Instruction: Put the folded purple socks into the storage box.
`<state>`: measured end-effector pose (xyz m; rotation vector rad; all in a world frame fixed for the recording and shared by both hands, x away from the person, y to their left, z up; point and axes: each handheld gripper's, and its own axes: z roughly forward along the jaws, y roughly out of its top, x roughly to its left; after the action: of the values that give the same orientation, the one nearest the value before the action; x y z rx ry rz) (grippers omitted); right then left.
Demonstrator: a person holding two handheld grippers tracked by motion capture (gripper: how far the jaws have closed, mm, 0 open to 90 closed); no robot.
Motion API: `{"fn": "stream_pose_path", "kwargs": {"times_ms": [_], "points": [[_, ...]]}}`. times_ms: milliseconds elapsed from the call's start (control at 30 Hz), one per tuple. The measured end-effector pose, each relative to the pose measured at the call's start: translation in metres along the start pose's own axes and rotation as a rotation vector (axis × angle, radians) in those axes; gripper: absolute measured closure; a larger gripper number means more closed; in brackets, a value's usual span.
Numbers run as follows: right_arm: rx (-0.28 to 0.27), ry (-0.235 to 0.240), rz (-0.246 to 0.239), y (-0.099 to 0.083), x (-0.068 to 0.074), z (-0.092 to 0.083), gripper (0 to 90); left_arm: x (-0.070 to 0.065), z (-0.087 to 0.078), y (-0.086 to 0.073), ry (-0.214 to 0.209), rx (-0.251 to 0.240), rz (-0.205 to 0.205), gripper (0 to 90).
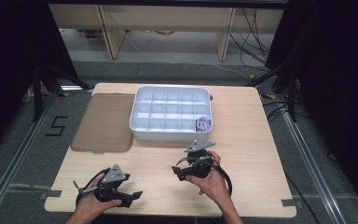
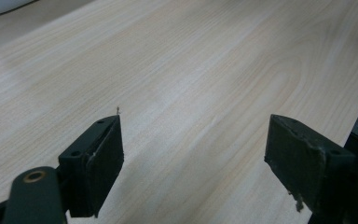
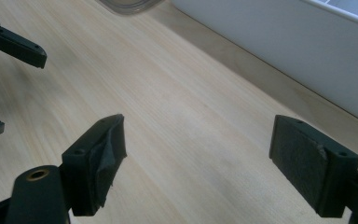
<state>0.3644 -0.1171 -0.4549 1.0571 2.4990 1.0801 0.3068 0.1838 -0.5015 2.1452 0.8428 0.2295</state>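
Left gripper at 7 o'clock, jaws spread wide over bare table, gripping nothing. Right gripper near 6, also gaping and empty. Further out at 12, white divided tray holding a purple cloth bundle in its near-right cell. Probably soft, light, squishy; best pinched at the bunched top, not the edges.

The light wood table sat on a grey floor with a black "5" marked off its left side. Metal rails ran along both sides. Behind it stood pale wooden furniture legs with loose cables on the floor, and dark curtains closed in left and right.
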Motion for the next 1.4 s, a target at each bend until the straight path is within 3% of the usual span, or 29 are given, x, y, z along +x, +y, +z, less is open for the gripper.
{"fn": "stream_pose_path", "kwargs": {"times_ms": [33,67,167,233,267,300,400,467,500,533,567,600,633,700,767,800,1100,1133,1200,1267,1300,1333,1367,1400], "points": [[-0.017,-0.007,0.035,-0.002,0.003,0.002,19.5,0.001,0.000,0.000,-0.001,0.009,0.011,18.8],[0.020,-0.002,0.036,-0.001,0.002,-0.002,19.6,0.001,0.000,0.000,0.007,0.011,0.012,18.8],[0.003,-0.003,0.036,-0.004,0.004,0.000,19.6,-0.001,0.000,0.000,-0.004,0.007,-0.012,18.8],[0.019,0.004,0.031,-0.004,0.005,-0.001,19.5,-0.001,0.000,0.000,-0.004,0.008,-0.010,18.8],[-0.013,-0.001,0.036,-0.006,0.006,0.001,19.6,-0.001,0.000,0.000,-0.003,0.009,-0.008,18.8],[0.016,0.006,0.041,-0.005,0.006,-0.001,19.6,0.000,0.000,0.000,-0.002,0.012,0.014,18.8],[0.008,0.006,0.045,-0.008,0.007,-0.001,19.5,0.000,0.000,0.000,0.001,0.009,0.011,18.8],[0.018,0.007,0.040,-0.010,0.007,-0.002,19.4,0.001,0.000,0.000,0.007,0.017,0.019,18.8],[0.001,0.006,0.043,-0.012,0.008,0.000,19.2,0.000,0.000,0.000,0.004,0.010,0.011,18.8],[0.017,0.007,0.039,-0.012,0.007,-0.002,19.2,-0.001,0.001,0.000,-0.004,0.009,-0.010,18.8],[-0.009,-0.003,0.038,-0.015,0.008,0.001,19.2,-0.001,0.001,0.000,-0.005,0.011,-0.009,18.9],[0.020,0.003,0.034,-0.016,0.008,-0.001,19.2,-0.002,0.001,0.000,-0.003,0.006,-0.009,18.8],[0.010,0.008,0.020,-0.017,0.007,0.000,19.2,0.000,0.000,0.000,-0.004,0.013,0.015,18.9],[0.022,0.003,0.035,-0.019,0.008,0.000,19.2,0.000,0.000,0.000,-0.004,0.017,0.018,18.8],[0.003,0.004,0.046,-0.021,0.009,0.001,19.2,-0.001,0.001,0.000,-0.005,0.007,0.007,18.8],[0.024,0.003,0.044,-0.021,0.009,-0.001,19.2,-0.001,0.001,0.000,-0.006,0.006,0.005,18.8],[0.031,0.011,0.027,-0.030,0.013,-0.001,19.1,0.000,0.000,0.000,0.002,0.017,0.018,18.8],[0.025,0.015,0.034,-0.032,0.014,-0.001,19.1,-0.001,0.001,0.000,0.002,0.015,-0.004,18.8],[0.034,0.012,0.030,-0.035,0.016,-0.001,19.1,-0.001,0.001,0.000,0.000,0.014,-0.007,18.9],[0.020,0.012,0.030,-0.039,0.018,0.001,19.0,0.000,0.000,0.000,-0.005,0.016,0.018,18.9],[0.034,0.027,0.033,-0.039,0.018,-0.001,18.9,-0.002,0.002,0.000,-0.005,-0.006,-0.008,18.9],[0.017,0.029,0.036,-0.041,0.020,0.000,19.0,-0.002,0.001,0.000,-0.004,0.006,0.007,18.9],[0.046,0.025,0.040,-0.041,0.021,-0.002,18.9,-0.002,0.001,0.000,-0.004,0.006,0.008,18.9],[0.015,0.022,0.022,-0.043,0.021,0.000,18.9,-0.002,0.001,0.000,-0.004,0.006,0.008,18.9]]}}
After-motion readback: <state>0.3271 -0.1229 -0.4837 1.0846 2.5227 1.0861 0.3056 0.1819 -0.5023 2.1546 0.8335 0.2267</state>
